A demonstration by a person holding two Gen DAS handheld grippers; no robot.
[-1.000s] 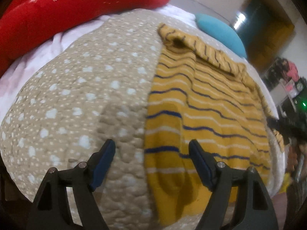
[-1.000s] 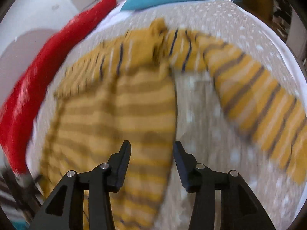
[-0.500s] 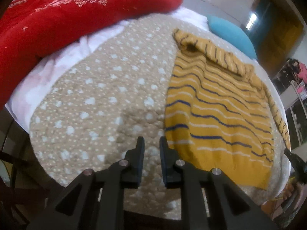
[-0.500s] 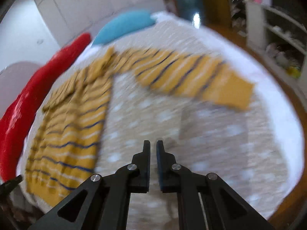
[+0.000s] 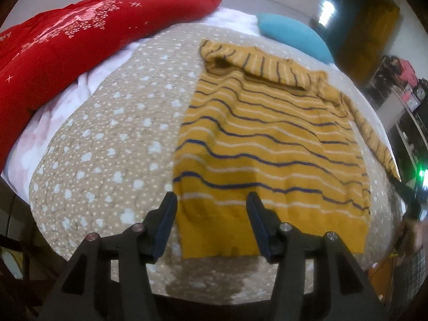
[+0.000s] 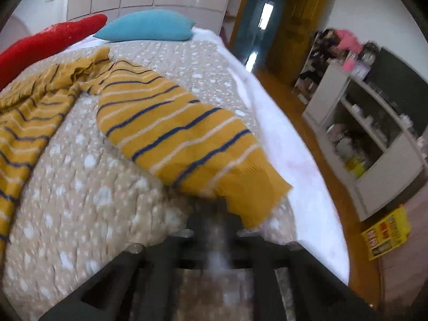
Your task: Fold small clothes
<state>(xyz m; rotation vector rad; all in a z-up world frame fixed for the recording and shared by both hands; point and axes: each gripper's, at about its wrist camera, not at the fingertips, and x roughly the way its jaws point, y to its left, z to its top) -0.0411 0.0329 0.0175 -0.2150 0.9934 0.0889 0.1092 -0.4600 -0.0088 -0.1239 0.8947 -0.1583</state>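
A mustard-yellow sweater with navy and white stripes (image 5: pixel 267 147) lies flat on a beige spotted quilt (image 5: pixel 107 147). One sleeve is folded across its top. My left gripper (image 5: pixel 211 222) is open, just above the sweater's bottom hem near its left corner, holding nothing. In the right wrist view the other sleeve (image 6: pixel 182 139) stretches out over the quilt toward the bed's right edge. My right gripper (image 6: pixel 216 227) is blurred, right at the sleeve's cuff (image 6: pixel 254 195); its fingers cannot be made out clearly.
A red cushion (image 5: pixel 80 42) and a teal pillow (image 5: pixel 294 37) lie at the head of the bed. White sheet (image 6: pixel 281 123) edges the bed. White shelves (image 6: pixel 374 139) and a yellow box (image 6: pixel 385 235) stand on the wooden floor at right.
My left gripper was shut half a second ago and has opened over the sweater's hem. My right gripper has swung right and closed in on the outstretched sleeve's cuff.
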